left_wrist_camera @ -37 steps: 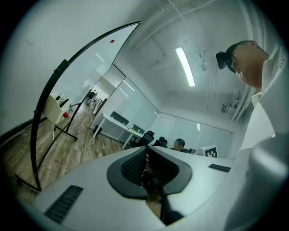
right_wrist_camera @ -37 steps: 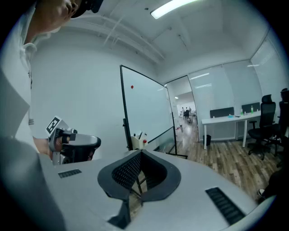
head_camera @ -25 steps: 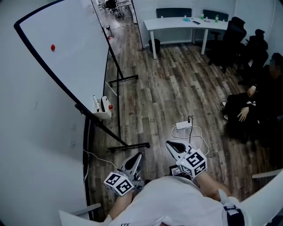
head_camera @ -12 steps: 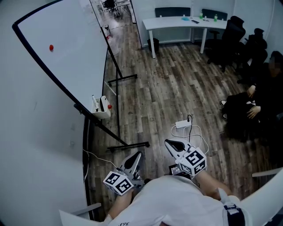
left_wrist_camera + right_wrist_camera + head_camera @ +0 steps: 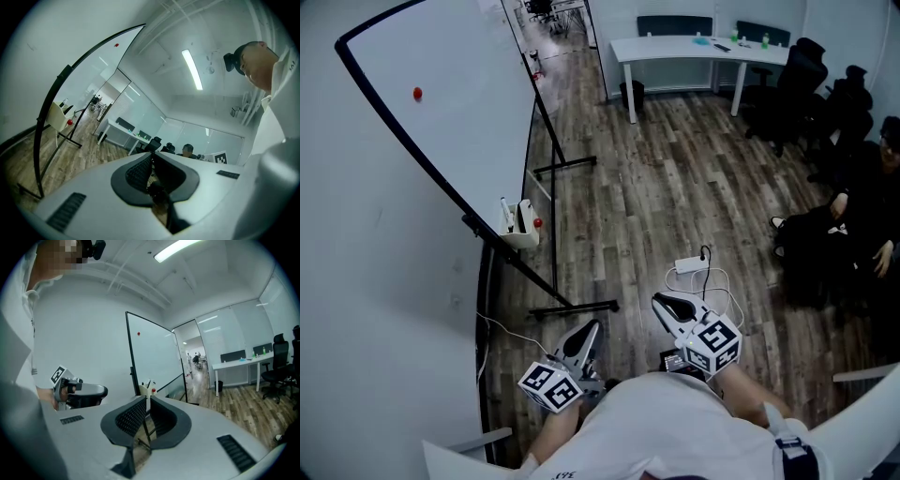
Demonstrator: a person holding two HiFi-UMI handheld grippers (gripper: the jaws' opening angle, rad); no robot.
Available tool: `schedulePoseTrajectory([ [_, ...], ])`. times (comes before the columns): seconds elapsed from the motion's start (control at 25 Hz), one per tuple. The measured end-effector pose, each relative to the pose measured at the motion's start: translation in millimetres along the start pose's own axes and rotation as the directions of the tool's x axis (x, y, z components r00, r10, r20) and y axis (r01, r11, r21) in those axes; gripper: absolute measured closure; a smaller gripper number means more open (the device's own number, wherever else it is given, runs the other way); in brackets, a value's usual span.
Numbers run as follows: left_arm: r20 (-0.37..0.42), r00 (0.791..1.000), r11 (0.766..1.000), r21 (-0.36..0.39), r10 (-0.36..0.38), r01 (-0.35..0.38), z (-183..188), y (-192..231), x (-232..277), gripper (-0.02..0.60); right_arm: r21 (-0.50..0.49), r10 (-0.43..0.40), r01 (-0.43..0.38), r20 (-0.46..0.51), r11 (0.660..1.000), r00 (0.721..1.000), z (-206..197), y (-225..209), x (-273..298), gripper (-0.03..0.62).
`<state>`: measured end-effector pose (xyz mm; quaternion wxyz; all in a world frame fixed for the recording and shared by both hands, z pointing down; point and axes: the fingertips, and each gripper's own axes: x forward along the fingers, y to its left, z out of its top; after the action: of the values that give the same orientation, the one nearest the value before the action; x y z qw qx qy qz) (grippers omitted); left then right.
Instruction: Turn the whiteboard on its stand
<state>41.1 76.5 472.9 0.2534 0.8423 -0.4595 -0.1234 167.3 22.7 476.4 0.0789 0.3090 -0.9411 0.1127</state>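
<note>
Since my left gripper (image 5: 589, 330) and right gripper (image 5: 664, 305) are closed on nothing, well short of the whiteboard (image 5: 441, 103) at far left on its stand (image 5: 574, 307), I would step closer, open both, and take its near edge before turning.

Cool, even light falls from above: a ceiling strip light (image 5: 192, 69) glows white in the left gripper view, and a second strip light (image 5: 180, 248) burns out near the top of the right gripper view. The head view is dimmer and bluish, with faint soft shadows on the wooden floor (image 5: 675, 187). Both gripper views are fisheye circles with black corners. In the left one the whiteboard (image 5: 93, 70) has its straight frame bowed into an arc. The near casing looks soft and the distance sharper.
</note>
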Motion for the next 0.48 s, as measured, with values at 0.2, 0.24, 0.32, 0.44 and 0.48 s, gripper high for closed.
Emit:
schedulePoseTrajectory([
  [0.2,0.004,1.000,1.000,0.007,0.001,-0.001,1,4,-4,0.558,-0.003,-0.005,0.005,0.002,1.000,1.000,-1,1,1,0.565],
  [0.24,0.005,1.000,1.000,0.007,0.003,-0.003,2,5,-5,0.558,-0.002,-0.005,0.005,0.002,1.000,1.000,-2,2,1,0.565],
  [0.32,0.004,1.000,1.000,0.010,0.003,-0.003,1,7,-8,0.558,0.001,-0.002,0.002,-0.003,1.000,1.000,-4,4,2,0.565],
  [0.44,-0.002,1.000,1.000,0.012,0.009,-0.009,1,11,-13,0.558,0.004,0.004,-0.003,-0.015,1.000,1.000,-8,9,5,0.565],
  [0.48,-0.002,1.000,1.000,0.013,0.013,-0.013,2,13,-15,0.558,0.004,0.004,-0.004,-0.017,1.000,1.000,-8,10,6,0.565],
])
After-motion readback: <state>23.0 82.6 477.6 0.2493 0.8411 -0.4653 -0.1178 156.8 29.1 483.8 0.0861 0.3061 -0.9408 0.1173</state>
